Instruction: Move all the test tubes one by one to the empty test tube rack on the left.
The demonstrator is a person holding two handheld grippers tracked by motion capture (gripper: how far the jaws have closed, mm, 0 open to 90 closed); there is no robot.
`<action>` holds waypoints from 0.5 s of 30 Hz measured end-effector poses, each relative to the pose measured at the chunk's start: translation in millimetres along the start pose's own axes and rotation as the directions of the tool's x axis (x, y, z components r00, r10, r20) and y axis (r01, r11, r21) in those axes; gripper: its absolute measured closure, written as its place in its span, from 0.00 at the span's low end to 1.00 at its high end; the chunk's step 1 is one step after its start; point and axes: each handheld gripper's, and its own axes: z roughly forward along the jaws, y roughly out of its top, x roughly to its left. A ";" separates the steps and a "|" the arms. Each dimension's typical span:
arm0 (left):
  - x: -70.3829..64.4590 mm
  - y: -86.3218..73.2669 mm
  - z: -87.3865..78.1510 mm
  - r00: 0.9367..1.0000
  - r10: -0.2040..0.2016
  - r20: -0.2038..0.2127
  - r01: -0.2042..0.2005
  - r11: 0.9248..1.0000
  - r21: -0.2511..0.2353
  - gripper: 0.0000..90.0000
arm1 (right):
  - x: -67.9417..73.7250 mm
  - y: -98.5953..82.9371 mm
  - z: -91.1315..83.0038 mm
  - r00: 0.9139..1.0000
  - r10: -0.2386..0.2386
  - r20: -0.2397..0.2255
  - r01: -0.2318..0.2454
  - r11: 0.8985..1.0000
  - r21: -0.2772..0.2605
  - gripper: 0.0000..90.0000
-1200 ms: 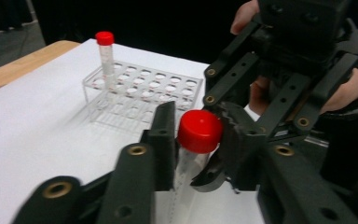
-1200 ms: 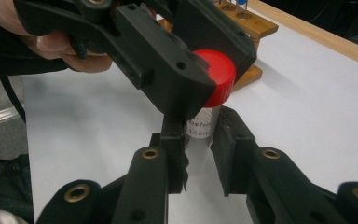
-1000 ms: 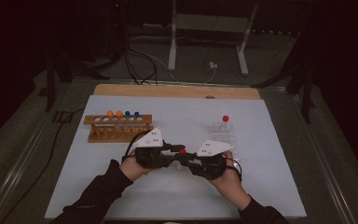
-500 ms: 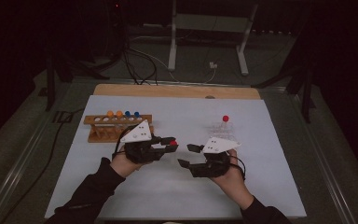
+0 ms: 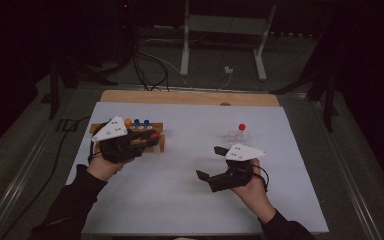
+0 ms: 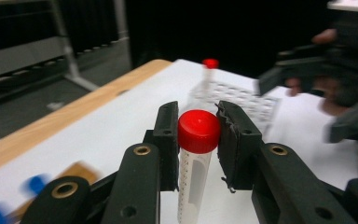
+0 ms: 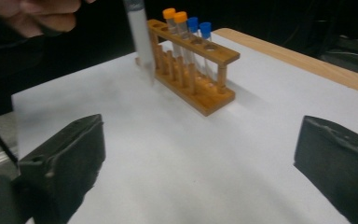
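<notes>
Nearest, the right gripper (image 5: pixel 206 176) is held wide and empty above the white mat (image 5: pixel 180 200), while farther off the red-capped tube (image 6: pixel 196 154) is clamped in the left gripper (image 5: pixel 152 140) just beside the wooden rack (image 7: pixel 200 79), not yet slotted in.

blue caps (image 6: pixel 9 200) blurred, tube (image 7: pixel 139 37) top cut off

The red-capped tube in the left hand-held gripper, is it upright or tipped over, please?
Upright. In the left gripper view the red-capped tube stands vertical, cap on top, clamped by the left hand-held gripper.
</notes>
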 end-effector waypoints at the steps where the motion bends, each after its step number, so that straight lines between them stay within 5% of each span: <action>1: 4.6 -0.9 -3.4 1.000 0.000 -0.021 0.000 1.000 0.004 0.80 | -0.8 0.0 -0.6 1.000 0.005 -0.005 -0.005 1.000 -0.006 0.01; 8: 35.0 -2.0 -31.1 0.991 -0.042 -0.128 0.038 0.999 -0.032 0.80 | -3.0 1.0 -3.7 1.000 0.017 -0.013 -0.017 1.000 -0.014 0.00; 15: 54.1 0.6 -51.5 0.974 -0.054 -0.220 0.045 0.998 -0.045 0.80 | -4.1 0.9 -4.1 1.000 0.018 -0.009 -0.018 1.000 -0.013 0.00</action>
